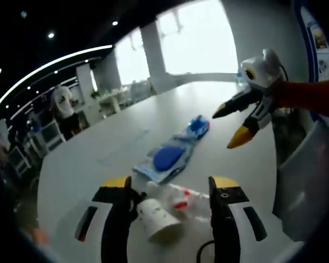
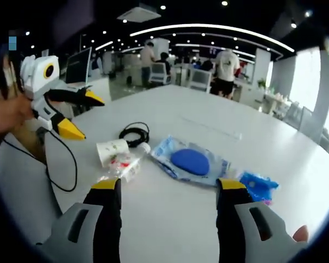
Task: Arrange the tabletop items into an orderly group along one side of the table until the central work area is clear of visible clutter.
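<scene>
A white paper cup (image 1: 156, 219) lies on its side on the white table (image 1: 98, 159), between the open jaws of my left gripper (image 1: 171, 183). A crumpled clear plastic bottle with red marks (image 1: 187, 201) lies against it. Beyond them are a clear packet with a blue oval pad (image 1: 167, 159) and a small blue wrapper (image 1: 198, 126). My right gripper (image 1: 228, 129) hangs open above the table's right side. In the right gripper view, my right gripper (image 2: 169, 185) stands open before the packet (image 2: 191, 163), cup (image 2: 112, 150), bottle (image 2: 123, 166) and blue wrapper (image 2: 257, 185). My left gripper (image 2: 85, 116) is open at the left.
A coiled black cable (image 2: 136, 133) lies behind the cup, and a thin black wire (image 2: 66, 164) trails along the table's near-left edge. A grey chair back (image 1: 307, 181) stands close on the right. People and desks (image 2: 225, 68) stand beyond the far end.
</scene>
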### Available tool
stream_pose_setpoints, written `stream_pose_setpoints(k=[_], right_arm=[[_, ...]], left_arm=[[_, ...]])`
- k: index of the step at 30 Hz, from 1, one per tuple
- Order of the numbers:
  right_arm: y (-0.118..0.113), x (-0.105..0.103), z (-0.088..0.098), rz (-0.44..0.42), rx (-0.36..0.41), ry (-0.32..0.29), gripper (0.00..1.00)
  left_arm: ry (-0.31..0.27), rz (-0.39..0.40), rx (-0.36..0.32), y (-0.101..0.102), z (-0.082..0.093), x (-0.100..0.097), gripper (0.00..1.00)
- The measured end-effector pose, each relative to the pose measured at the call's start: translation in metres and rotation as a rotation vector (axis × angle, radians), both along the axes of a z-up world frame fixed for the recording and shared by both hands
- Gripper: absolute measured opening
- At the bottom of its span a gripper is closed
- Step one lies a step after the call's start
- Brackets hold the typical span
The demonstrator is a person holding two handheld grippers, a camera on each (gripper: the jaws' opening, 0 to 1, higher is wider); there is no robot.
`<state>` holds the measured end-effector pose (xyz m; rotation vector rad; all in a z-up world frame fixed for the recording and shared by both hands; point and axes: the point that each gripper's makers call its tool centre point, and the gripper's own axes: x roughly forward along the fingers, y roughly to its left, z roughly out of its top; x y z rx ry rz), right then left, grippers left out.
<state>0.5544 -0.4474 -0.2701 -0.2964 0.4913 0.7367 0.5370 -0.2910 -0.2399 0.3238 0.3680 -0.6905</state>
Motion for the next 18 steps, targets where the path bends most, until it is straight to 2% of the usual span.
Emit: stream_pose_setpoints(k=[9,14,18], right_arm=[[0.012,-0.036,-0.011,0.050,-0.010,0.029,0.72],[0.019,-0.052,-0.016,0.072,-0.018,0.046,0.72],[0.026,-0.063,-0.016,0.091,-0.025,0.047,0.72]], left_arm=[[0.045,0.049,-0.024,0.012,-0.007,-0.035,0.63],[0.098,0.083,-0.045,0.021,-0.014,-0.057,0.66],[0.112,0.103,-0.075,0.027,-0.013,-0.070,0.68]])
